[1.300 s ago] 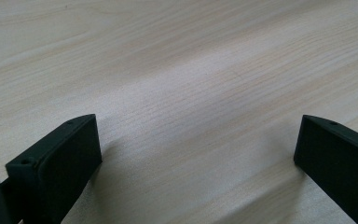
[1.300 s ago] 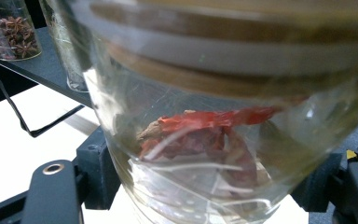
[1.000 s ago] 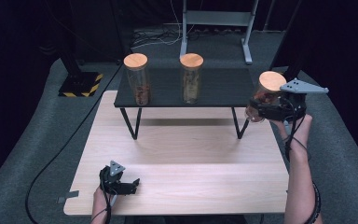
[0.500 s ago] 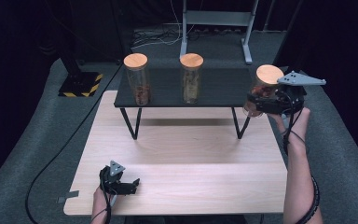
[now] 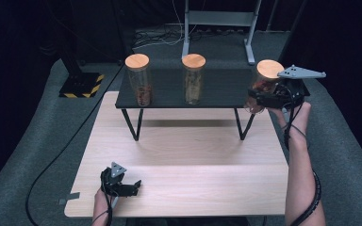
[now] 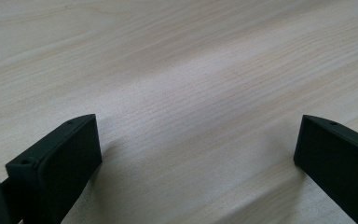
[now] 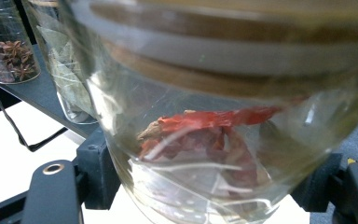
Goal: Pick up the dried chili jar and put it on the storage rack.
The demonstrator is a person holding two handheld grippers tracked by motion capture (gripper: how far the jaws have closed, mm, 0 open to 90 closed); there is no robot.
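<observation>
The glass jar (image 5: 264, 84) with a wooden lid and red dried chillies inside is held in the air just off the right end of the black shelf (image 5: 217, 89), beyond the far right corner of the table (image 5: 193, 160). The right gripper (image 5: 264, 99) grasps it around the body, jaws clamped against the glass from either side. The right forearm rises from the near right corner of the table, wrist bent so that the gripper points left toward the shelf, its grey plate on top.

In the right gripper view the jar (image 7: 214, 116) sits close up between the black jaws, with the chillies and the band of its lid plain to see. Behind it, on the shelf, stand a jar of bay leaves (image 7: 70, 70) and a jar of star anise (image 7: 9, 46).

From above, those two jars (image 5: 137, 80) (image 5: 193, 77) stand well apart along the shelf.

The left gripper (image 5: 129, 186) rests near the table's near left corner, the hand low at the edge. In the left gripper view its jaws stand wide apart over bare wood (image 6: 191, 93), released and holding nothing.
</observation>
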